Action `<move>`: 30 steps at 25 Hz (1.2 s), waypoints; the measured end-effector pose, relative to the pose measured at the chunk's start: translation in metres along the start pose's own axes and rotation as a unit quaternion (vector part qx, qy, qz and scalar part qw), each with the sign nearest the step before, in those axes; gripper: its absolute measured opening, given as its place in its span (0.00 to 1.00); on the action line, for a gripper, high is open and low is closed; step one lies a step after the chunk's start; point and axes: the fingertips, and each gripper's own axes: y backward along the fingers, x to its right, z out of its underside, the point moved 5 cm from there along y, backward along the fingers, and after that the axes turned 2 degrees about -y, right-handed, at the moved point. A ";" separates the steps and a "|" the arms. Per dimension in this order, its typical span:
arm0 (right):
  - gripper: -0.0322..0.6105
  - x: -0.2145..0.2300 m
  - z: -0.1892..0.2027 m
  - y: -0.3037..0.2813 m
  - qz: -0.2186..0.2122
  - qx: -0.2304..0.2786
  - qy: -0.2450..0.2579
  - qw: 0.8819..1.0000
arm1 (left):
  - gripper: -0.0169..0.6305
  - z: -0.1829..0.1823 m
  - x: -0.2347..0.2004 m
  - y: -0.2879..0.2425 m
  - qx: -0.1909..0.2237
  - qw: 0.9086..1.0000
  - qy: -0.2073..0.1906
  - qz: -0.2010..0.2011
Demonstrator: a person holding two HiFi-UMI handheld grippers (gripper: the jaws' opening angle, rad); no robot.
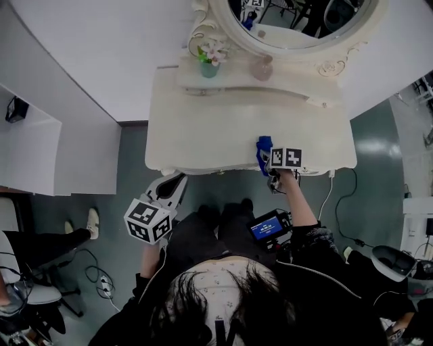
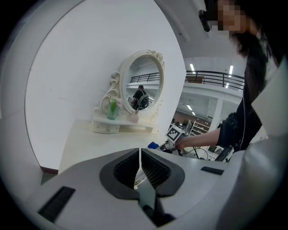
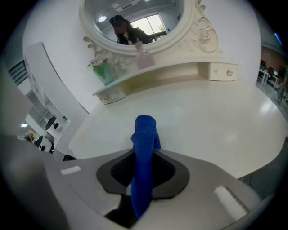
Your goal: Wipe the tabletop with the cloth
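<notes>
Oval mirror (image 1: 301, 17) in an ornate cream frame, green vase (image 1: 209, 68) with flowers and pink bottle (image 1: 262, 69) on the shelf (image 1: 237, 81) beneath, white shoe (image 1: 93, 222) on the grey floor (image 1: 379, 145)

The right tongs (image 3: 144, 156) are clamped on a blue cloth (image 3: 145, 134) - a bunched strip that stands up between them and pokes forward over the cream worktop (image 3: 216, 121). The cloth's tip is rounded and folded over. At the far edge of the worktop runs a low raised shelf (image 3: 180, 72) with small knobs on its front. On it stand a green vase (image 3: 104, 72) and a pale pink bottle (image 3: 144, 58) - both just below an ornate oval mirror (image 3: 135, 18), which reflects a person.
</notes>
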 end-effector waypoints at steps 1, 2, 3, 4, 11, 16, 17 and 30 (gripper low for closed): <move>0.17 -0.015 0.001 -0.006 -0.009 -0.004 0.012 1.000 | 0.02 0.002 -0.003 0.005 0.002 1.000 0.002 -0.004; 0.17 -0.028 0.003 -0.012 -0.017 -0.011 0.022 1.000 | 0.02 0.004 -0.006 0.010 0.004 1.000 0.004 -0.008; 0.17 -0.042 0.004 -0.018 -0.024 -0.016 0.032 0.999 | 0.02 0.006 -0.009 0.016 0.006 1.000 0.006 -0.013; 0.17 -0.056 0.004 -0.023 -0.032 -0.019 0.043 0.998 | 0.02 0.007 -0.011 0.021 0.008 1.000 0.009 -0.018; 0.17 -0.136 0.016 -0.055 -0.088 -0.067 0.107 0.988 | 0.02 0.020 -0.029 0.059 0.023 0.997 0.030 -0.065; 0.17 -0.193 0.027 -0.073 -0.127 -0.095 0.150 0.976 | 0.02 0.028 -0.039 0.085 0.035 0.994 0.045 -0.098; 0.17 -0.205 0.029 -0.076 -0.135 -0.099 0.160 0.973 | 0.02 0.030 -0.040 0.090 0.037 0.993 0.047 -0.105; 0.17 -0.333 0.056 -0.116 -0.214 -0.140 0.260 0.931 | 0.02 0.056 -0.048 0.158 0.059 0.972 0.088 -0.210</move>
